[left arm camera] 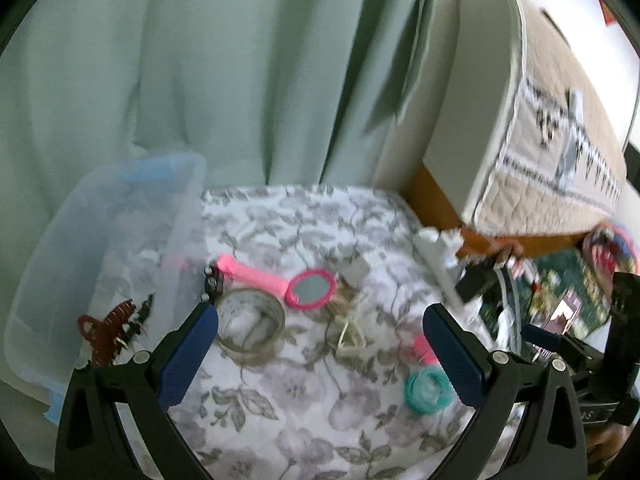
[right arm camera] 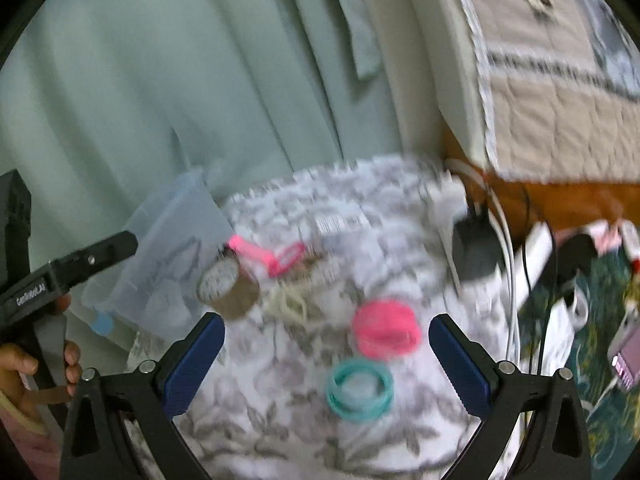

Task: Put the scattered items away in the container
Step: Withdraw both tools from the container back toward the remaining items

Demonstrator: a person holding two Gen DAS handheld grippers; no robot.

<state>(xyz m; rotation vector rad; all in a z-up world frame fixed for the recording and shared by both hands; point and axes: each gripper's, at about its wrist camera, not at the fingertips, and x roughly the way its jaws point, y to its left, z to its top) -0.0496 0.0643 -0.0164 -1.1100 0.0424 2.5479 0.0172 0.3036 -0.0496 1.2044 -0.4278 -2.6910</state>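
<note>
A clear plastic bin (left arm camera: 100,240) stands at the left on a floral cloth, with a brown hair claw (left arm camera: 106,330) inside. On the cloth lie a tape roll (left arm camera: 252,330), a pink hand mirror (left arm camera: 310,290), a small dark clip (left arm camera: 214,282), cream elastic bands (left arm camera: 350,334), a pink coil tie (right arm camera: 386,328) and a teal coil tie (right arm camera: 358,390). My left gripper (left arm camera: 320,320) hovers open over the tape and bands. My right gripper (right arm camera: 326,330) is open just above the pink and teal ties. The bin (right arm camera: 180,264) is blurred in the right wrist view.
A pale green curtain (left arm camera: 200,80) hangs behind. A quilted mattress (left arm camera: 540,140) on a wooden frame lies to the right. A white power strip (right arm camera: 532,264), black adapter (right arm camera: 474,252) and cables crowd the right edge of the cloth. A hand (right arm camera: 24,364) holds the left gripper's handle.
</note>
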